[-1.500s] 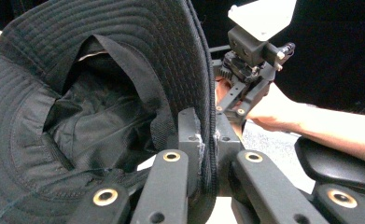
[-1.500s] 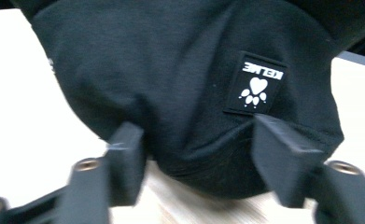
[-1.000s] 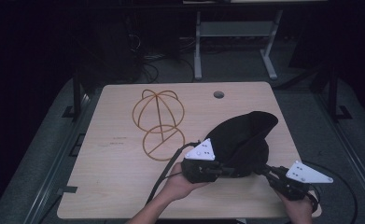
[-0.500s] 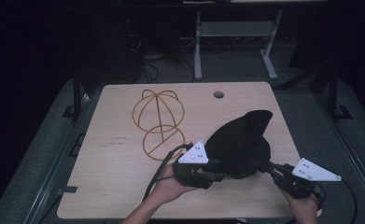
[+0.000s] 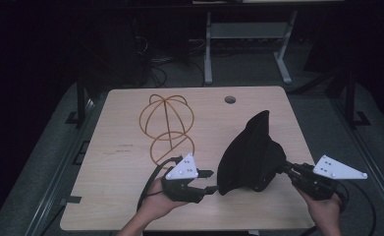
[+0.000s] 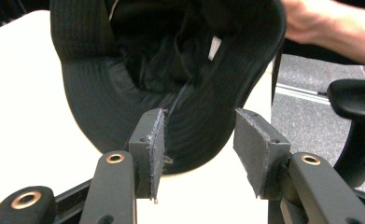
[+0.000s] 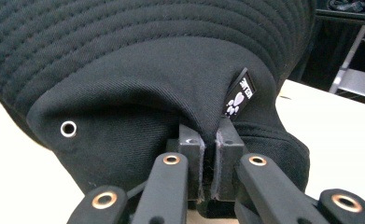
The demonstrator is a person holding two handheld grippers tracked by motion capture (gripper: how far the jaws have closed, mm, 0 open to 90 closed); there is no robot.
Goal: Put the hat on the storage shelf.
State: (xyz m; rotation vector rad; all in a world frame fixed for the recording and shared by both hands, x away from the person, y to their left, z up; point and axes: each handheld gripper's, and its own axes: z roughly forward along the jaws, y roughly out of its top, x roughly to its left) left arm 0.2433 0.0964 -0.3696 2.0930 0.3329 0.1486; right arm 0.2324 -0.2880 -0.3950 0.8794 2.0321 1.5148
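1. Two grippers meet at a black hat (image 5: 251, 155) near the desk's (image 5: 116, 162) front right corner.
2. Right gripper (image 5: 284, 169) jaws pinch the hat.
3. Left gripper (image 5: 210, 181) jaws gape at its brim.
4. Wire stand (image 5: 167, 128) sits mid-desk.

The black hat (image 5: 252, 155) is a soft fabric bucket hat with rows of stitching around its brim. It stands up on its edge on the right part of the wooden table (image 5: 116, 162), with one side of the brim pointing up and away. The open inside of the hat faces to the left, and a small white label is visible in there. On the outside of the crown there is a small metal eyelet (image 7: 68, 128) and a little black tag with a white paw print (image 7: 238, 97). The crown fabric is folded and pinched on the right side.
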